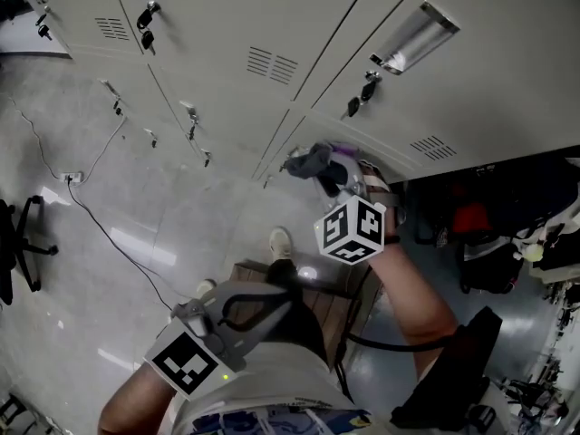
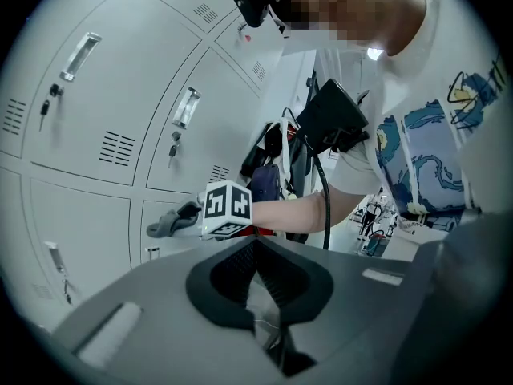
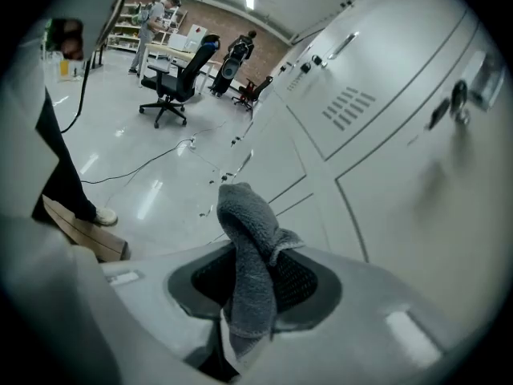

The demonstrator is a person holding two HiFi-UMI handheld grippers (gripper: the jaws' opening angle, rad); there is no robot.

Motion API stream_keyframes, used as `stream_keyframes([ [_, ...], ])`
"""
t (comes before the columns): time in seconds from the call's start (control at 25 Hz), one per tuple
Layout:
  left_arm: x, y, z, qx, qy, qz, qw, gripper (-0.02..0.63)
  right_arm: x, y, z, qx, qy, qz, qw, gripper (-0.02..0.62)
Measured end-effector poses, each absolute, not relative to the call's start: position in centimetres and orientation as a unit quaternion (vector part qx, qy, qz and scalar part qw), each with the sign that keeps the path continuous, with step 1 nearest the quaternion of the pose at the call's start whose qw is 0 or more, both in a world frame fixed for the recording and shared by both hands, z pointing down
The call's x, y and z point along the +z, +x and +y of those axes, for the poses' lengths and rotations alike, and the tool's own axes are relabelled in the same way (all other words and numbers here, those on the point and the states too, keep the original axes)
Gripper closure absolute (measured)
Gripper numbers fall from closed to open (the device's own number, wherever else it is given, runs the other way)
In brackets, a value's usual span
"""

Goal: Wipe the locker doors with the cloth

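J: Cloth (image 3: 248, 251) status? It fills the right gripper view.
M: Grey and bunched, pinched in the right gripper (image 3: 244, 295). The fingers (image 3: 296, 283) are clamped tight on it. Its top end sticks up and folds over.
J: Where is it relative to the lockers?
M: Head view puts it at the locker bank, just beside a seam between doors. It's near the pale locker door (image 1: 489, 98) with the handle (image 1: 412, 36) and the keys (image 1: 367, 89) hanging in the lock. Can't tell if it touches the door.
J: Left gripper (image 2: 256, 251)?
M: Fingers pressed together, nothing between them. It's held low by the person's torso, well apart from the lockers. Its camera faces the right gripper's marker cube (image 2: 226, 208).
J: Surroundings?
M: More doors with vents (image 1: 272, 62) run off to the left. Below them is glossy grey floor (image 1: 91, 270) with a black cable (image 1: 109, 232) trailing across it. An office chair (image 3: 170, 83) sits farther back in the right gripper view.
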State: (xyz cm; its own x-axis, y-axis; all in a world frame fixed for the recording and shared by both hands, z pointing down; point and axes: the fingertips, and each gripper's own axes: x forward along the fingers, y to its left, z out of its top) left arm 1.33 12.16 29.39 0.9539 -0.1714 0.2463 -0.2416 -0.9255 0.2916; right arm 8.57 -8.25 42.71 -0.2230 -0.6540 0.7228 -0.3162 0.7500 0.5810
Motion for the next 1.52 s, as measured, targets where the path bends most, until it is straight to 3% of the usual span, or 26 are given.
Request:
stream_keyframes([
  [0.28,28.8,1.3,12.8,0.103,0.976,-0.111,0.158,0.604,38.4,7.0,-10.5,-0.182,0.342,-0.769,0.509,0.482],
  [0.92,30.3,0.2,11.2,0.108,0.964,-0.155,0.187,0.604,53.2,6.7,-12.3,-0.109,0.276,-0.768,0.568,0.482],
  [1.52,31.7,-0.7,10.2,0.112,0.959,-0.167,0.200,0.604,60.6,6.0,-12.4,-0.089,0.262,-0.758,0.591,0.482],
])
